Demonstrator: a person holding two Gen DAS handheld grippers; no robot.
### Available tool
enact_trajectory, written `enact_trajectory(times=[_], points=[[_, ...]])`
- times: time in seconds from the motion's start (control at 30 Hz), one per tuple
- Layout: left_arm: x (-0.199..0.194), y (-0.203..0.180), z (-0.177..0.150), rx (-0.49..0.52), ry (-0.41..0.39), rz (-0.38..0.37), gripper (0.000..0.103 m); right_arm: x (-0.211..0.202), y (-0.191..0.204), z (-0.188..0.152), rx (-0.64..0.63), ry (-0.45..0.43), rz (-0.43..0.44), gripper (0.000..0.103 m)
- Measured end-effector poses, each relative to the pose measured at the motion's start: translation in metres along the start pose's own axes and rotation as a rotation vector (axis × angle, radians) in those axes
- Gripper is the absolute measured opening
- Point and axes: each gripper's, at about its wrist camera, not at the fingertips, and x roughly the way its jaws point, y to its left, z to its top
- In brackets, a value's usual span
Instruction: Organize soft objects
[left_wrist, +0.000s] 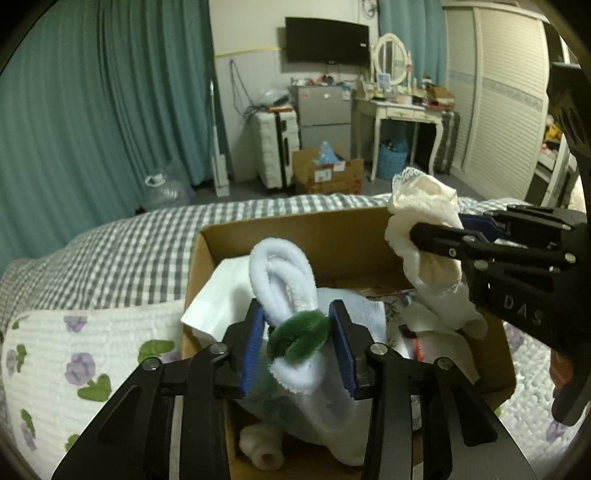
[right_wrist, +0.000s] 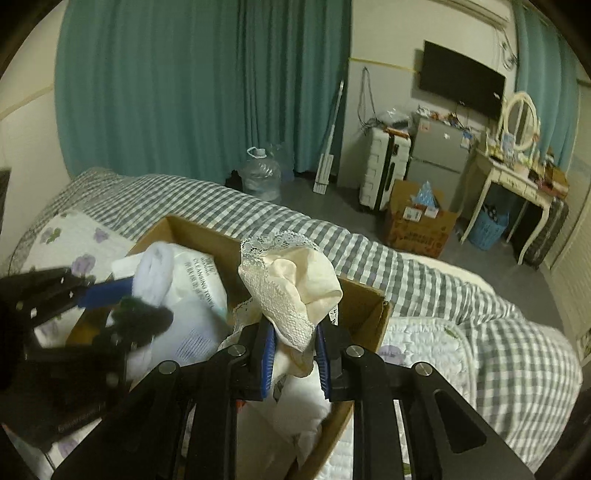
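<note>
A brown cardboard box (left_wrist: 295, 229) sits on the bed, holding white cloth and packets. My left gripper (left_wrist: 297, 345) is shut on a white fluffy sock with a green cuff (left_wrist: 284, 273) and holds it above the box. My right gripper (right_wrist: 293, 350) is shut on a cream cloth with a lace edge (right_wrist: 291, 273), also above the box. In the left wrist view the right gripper (left_wrist: 436, 236) comes in from the right with the cream cloth (left_wrist: 424, 210). In the right wrist view the left gripper (right_wrist: 122, 295) is at the left, over the box (right_wrist: 365, 302).
The bed has a grey checked sheet (left_wrist: 129, 243) and a white floral quilt (left_wrist: 74, 362). A rolled cream sock (left_wrist: 262, 446) lies in the box's near corner. A white packet (right_wrist: 199, 295) lies in the box. Beyond the bed are a water jug (right_wrist: 258, 177), a suitcase and a floor box.
</note>
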Motion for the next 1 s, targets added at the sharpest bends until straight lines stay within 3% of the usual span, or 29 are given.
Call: enact_trajectory(times=[0.07,0.1,0.13,0.17,0.23,0.5,0.77,0.8,0.83,0.9,0.93,1.0], points=[[-0.006,-0.001,0.001,0.018,-0.012,0.014,0.045,-0.002,-0.003,0.001,0.015,-0.006,-0.001,0.034],[-0.01,-0.001,0.002,0.026,-0.021,0.02,0.052,-0.005,-0.003,0.002,0.016,-0.015,-0.008,0.04],[-0.016,-0.002,0.003,0.031,-0.034,0.031,0.062,-0.012,0.0,0.001,0.019,-0.027,-0.016,0.052],[-0.02,-0.001,0.004,0.031,-0.047,0.042,0.066,-0.018,-0.001,0.002,0.023,-0.038,-0.017,0.056],[-0.034,0.002,0.006,0.02,-0.08,0.05,0.074,-0.029,-0.003,0.006,0.032,-0.055,-0.029,0.056],[-0.11,0.017,0.022,-0.022,-0.155,0.048,0.074,-0.108,0.004,0.025,0.005,-0.125,-0.089,0.07],[-0.225,0.014,0.034,-0.012,-0.301,0.058,0.075,-0.244,0.029,0.04,-0.009,-0.288,-0.179,0.091],[-0.239,0.013,0.032,-0.012,-0.326,0.059,0.077,-0.258,0.033,0.041,-0.012,-0.306,-0.184,0.092],[-0.257,0.012,0.03,-0.016,-0.357,0.065,0.09,-0.276,0.037,0.04,-0.017,-0.328,-0.19,0.094],[-0.281,0.012,0.022,-0.027,-0.412,0.082,0.103,-0.309,0.045,0.035,-0.019,-0.366,-0.204,0.098],[-0.294,0.011,0.016,-0.028,-0.45,0.085,0.103,-0.326,0.047,0.031,-0.015,-0.384,-0.204,0.103],[-0.31,0.01,0.005,-0.023,-0.482,0.083,0.103,-0.349,0.052,0.021,-0.002,-0.412,-0.203,0.103]])
